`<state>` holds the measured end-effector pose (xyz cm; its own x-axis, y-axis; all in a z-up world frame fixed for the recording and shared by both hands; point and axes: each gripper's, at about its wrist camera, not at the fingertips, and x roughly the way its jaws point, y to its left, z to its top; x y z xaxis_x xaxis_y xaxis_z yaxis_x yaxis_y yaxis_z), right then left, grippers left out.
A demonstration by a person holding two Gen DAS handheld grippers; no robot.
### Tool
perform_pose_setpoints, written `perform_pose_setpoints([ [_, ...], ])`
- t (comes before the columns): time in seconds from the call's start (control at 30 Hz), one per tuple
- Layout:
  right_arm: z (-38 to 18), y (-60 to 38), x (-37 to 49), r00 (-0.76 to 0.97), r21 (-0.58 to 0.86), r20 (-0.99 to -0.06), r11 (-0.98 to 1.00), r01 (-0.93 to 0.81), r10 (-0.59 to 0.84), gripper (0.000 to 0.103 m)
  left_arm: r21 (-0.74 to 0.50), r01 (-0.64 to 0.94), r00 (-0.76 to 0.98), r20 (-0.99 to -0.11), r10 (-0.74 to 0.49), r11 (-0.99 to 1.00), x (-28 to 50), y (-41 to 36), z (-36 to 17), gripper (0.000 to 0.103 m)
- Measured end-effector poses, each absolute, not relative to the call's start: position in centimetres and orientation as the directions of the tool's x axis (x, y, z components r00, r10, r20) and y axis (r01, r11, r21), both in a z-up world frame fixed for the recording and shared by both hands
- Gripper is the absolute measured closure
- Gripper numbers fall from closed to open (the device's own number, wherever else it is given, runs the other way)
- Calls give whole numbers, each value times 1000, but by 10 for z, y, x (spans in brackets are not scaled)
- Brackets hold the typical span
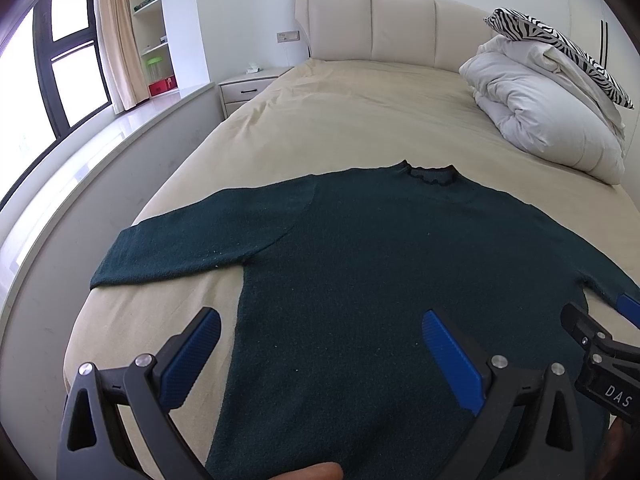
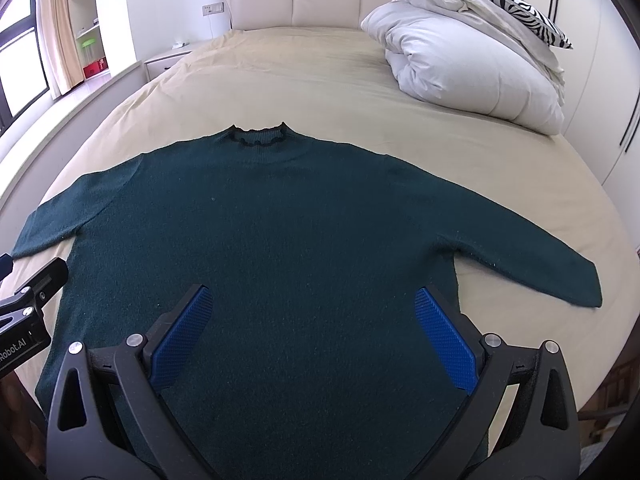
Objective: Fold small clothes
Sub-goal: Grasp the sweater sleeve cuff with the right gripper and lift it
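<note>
A dark green long-sleeved sweater (image 1: 360, 248) lies flat and face up on the beige bed, collar away from me and both sleeves spread out; it also shows in the right wrist view (image 2: 280, 220). My left gripper (image 1: 320, 332) is open and empty, hovering over the sweater's lower left side near its hem. My right gripper (image 2: 314, 304) is open and empty, hovering over the sweater's lower right body. The right gripper's body shows at the right edge of the left wrist view (image 1: 600, 344). The left gripper's body shows at the left edge of the right wrist view (image 2: 28, 304).
The beige bed sheet (image 1: 340, 112) runs to a padded headboard (image 1: 380, 20). A white duvet (image 1: 548, 120) with a zebra pillow (image 1: 560, 44) lies at the far right. A nightstand (image 1: 248, 88), a window ledge (image 1: 100, 148) and shelves stand on the left.
</note>
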<state>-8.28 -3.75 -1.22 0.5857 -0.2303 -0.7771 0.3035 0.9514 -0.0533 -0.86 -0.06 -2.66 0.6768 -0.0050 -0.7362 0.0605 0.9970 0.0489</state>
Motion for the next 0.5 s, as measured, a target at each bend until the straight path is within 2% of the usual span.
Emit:
perform_pose_setpoints([
  [0.13, -13, -38, -82, 585, -55, -777, 951, 304, -232, 0, 23, 73, 666, -746, -31, 997, -6, 1, -28, 0],
  [0.3, -13, -64, -90, 610, 16, -765, 940, 341, -208, 0, -93, 111, 620, -771, -142, 989, -5, 5, -34, 0],
  [0.43, -18, -139, -107, 600, 132, -772, 871, 474, -210, 0, -167, 129, 573, -792, -210, 978, -2, 6, -41, 0],
  [0.5, -26, -192, -124, 575, 161, -776, 800, 578, -259, 0, -203, 135, 552, -797, -244, 970, 1, 5, -42, 0],
])
